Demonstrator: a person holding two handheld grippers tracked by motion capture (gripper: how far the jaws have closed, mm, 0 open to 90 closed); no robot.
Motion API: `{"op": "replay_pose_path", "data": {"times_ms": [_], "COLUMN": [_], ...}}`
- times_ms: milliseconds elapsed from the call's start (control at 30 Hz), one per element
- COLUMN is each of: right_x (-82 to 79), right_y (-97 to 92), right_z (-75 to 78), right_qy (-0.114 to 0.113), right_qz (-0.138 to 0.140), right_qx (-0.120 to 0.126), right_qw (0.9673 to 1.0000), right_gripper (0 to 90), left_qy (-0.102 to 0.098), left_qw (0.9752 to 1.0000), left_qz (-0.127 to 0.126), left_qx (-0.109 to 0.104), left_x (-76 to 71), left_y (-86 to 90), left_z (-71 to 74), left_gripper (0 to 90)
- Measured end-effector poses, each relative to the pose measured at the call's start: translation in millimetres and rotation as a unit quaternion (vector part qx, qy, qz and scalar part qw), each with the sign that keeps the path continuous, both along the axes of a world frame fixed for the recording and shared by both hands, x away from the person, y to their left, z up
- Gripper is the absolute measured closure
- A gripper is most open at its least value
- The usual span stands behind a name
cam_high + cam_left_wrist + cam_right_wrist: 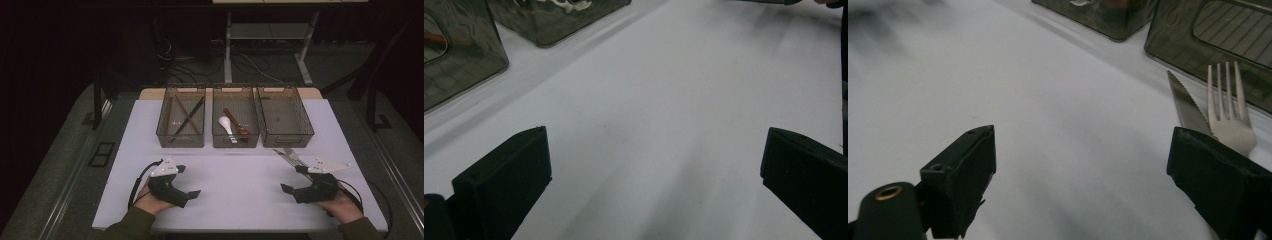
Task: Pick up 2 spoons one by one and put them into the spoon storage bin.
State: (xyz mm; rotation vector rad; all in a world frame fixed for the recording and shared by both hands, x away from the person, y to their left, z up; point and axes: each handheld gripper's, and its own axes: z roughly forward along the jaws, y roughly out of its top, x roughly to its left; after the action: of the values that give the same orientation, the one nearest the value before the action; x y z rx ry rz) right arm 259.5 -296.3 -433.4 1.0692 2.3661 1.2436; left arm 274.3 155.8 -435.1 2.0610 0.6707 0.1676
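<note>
A steel fork (pixel 294 155) and a serrated knife (pixel 280 154) lie side by side on the white table (pixel 235 175), just in front of the right-hand bin (pixel 287 140). My right gripper (pixel 292 179) rests open on the table close behind them. In the right gripper view the fork (pixel 1228 120) and knife (pixel 1185 107) lie just past my right jaw, and nothing is between the jaws (pixel 1080 145). My left gripper (pixel 189 181) stands open at the near left, with bare tabletop between its jaws (pixel 654 150).
Three smoky clear bins stand in a row at the back. The left bin (pixel 181 141) holds dark chopsticks (pixel 187 117). The middle bin (pixel 235 142) holds a white spoon (pixel 227 126) and a brown spoon (pixel 237 125). The right-hand bin looks empty. Dark floor with cables and desk legs lies beyond.
</note>
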Motion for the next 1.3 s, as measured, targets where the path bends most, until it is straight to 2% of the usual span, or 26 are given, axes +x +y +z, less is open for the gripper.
{"op": "replay_pose_path", "data": {"times_ms": [67,233,400,500,600,900,1300], "right_x": [1.5,5.7,7.8,9.5,14.2,27.4,41.9], "right_y": [-2.0,-7.5,-14.8,-20.2,-26.8,-42.0,-52.5], "right_z": [2.1,10.6,18.2,21.0,26.0,34.5,39.1], "right_qy": [0.003,0.015,0.003,0.004,0.015,0.017,0.014], "right_qz": [0.002,-0.008,-0.018,-0.021,-0.031,-0.052,-0.076], "right_qx": [-0.005,-0.018,-0.028,-0.044,-0.057,-0.058,-0.066], "right_qw": [1.0,0.9997,0.9994,0.9988,0.9978,0.9968,0.9948], "right_gripper": [12.6,12.6,12.6,12.5,12.5,12.7,12.7], "left_qy": [0.005,0.001,0.004,0.004,0.002,-0.002,-0.002], "left_qw": [1.0,1.0,1.0,1.0,1.0,1.0,1.0], "left_qz": [0.0,-0.005,-0.005,-0.007,-0.008,-0.005,-0.009], "left_qx": [0.001,0.002,-0.003,0.002,0.0,0.001,0.003], "left_x": [-0.3,-1.0,-0.5,-0.6,-0.9,-1.4,-1.5], "left_y": [-0.5,-0.7,-1.4,-2.1,-1.8,-2.2,-3.2], "left_z": [-0.3,0.0,-0.8,-1.5,-1.2,-0.6,-1.4], "left_gripper": [0.0,0.0,0.0,0.0,0.0,0.0,0.0]}}
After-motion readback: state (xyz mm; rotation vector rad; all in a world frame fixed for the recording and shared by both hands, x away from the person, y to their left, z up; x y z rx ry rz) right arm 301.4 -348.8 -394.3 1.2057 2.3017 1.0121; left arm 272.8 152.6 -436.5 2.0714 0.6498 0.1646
